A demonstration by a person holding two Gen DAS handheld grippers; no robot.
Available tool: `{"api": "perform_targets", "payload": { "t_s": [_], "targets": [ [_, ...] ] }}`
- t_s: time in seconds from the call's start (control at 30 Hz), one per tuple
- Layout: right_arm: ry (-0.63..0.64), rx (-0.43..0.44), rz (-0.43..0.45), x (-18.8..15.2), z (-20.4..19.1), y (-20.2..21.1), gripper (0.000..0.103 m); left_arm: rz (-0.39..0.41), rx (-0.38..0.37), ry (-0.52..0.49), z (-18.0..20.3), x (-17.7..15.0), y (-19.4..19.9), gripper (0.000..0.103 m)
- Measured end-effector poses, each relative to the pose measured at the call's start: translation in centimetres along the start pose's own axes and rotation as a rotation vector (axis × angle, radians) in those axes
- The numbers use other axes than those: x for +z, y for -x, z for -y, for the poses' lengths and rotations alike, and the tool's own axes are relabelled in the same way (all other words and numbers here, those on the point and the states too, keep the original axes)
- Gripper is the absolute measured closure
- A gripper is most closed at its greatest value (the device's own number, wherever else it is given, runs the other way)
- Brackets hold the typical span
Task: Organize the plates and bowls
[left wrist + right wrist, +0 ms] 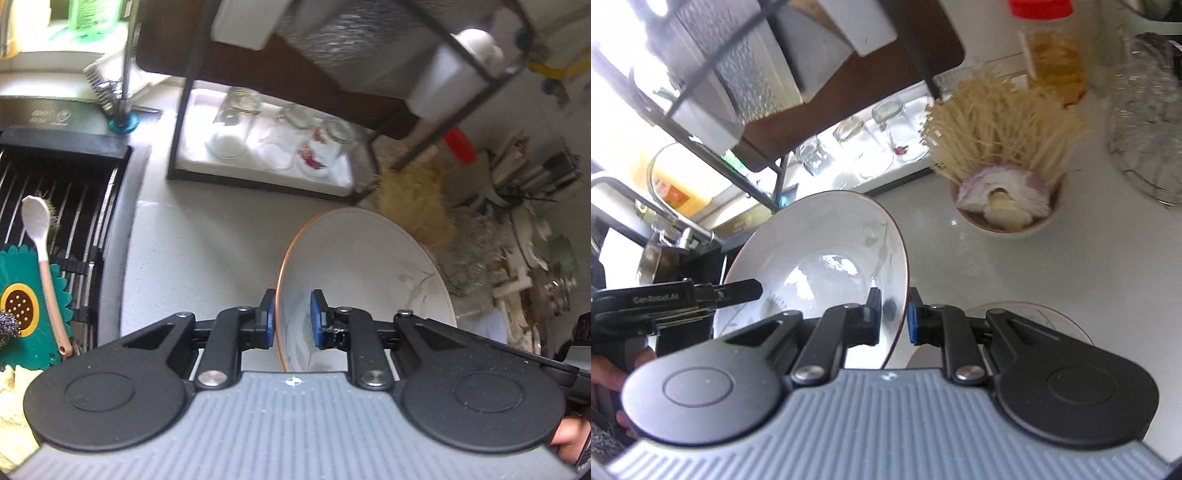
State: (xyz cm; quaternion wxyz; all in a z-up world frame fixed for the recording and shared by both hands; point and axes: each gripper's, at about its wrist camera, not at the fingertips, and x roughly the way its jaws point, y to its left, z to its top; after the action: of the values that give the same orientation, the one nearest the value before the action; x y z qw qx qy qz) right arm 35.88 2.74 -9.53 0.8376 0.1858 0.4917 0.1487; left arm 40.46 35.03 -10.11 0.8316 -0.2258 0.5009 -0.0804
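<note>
White counter below, jar rack behind. My left gripper and right gripper each pinch the bowl rim, bowl held clear of the counter. I'd keep both grips level, matched.

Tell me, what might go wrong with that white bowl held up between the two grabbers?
The bowl hangs only by its thin rim, the left gripper and right gripper each pinching one edge; if one pulls or slips, it could drop onto the counter. The small bowl of noodles and onion and another bowl sit close by, so a swing could knock them.
</note>
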Motion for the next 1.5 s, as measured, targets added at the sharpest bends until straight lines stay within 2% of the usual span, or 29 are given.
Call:
{"api": "perform_targets", "payload": {
  "t_s": [0.33,0.53,0.93,1.1,1.27,1.5],
  "targets": [
    [-0.038,-0.038,0.103,-2.2,1.5,4.9,0.086,-0.021,-0.065,-0.097,4.2,-2.9,0.9,0.081],
    [-0.038,-0.060,0.094,-4.4,3.9,6.4,0.086,-0.070,-0.092,-0.102,5.7,-4.9,-0.8,0.081],
    [-0.070,-0.116,0.057,-6.9,8.0,4.5,0.086,-0.207,-0.042,-0.150,6.8,-7.1,-7.5,0.081],
    [-0.070,-0.169,0.049,-7.5,8.8,3.6,0.086,-0.258,-0.028,-0.166,7.1,-7.7,-9.6,0.081],
    [-0.106,-0.208,0.054,-8.0,9.8,3.4,0.086,-0.294,-0.014,-0.189,8.0,-8.6,-11.3,0.081],
    [-0.086,-0.258,0.059,-7.9,10.5,2.8,0.086,-0.320,-0.004,-0.194,8.8,-9.0,-13.0,0.081]
  ]
}}
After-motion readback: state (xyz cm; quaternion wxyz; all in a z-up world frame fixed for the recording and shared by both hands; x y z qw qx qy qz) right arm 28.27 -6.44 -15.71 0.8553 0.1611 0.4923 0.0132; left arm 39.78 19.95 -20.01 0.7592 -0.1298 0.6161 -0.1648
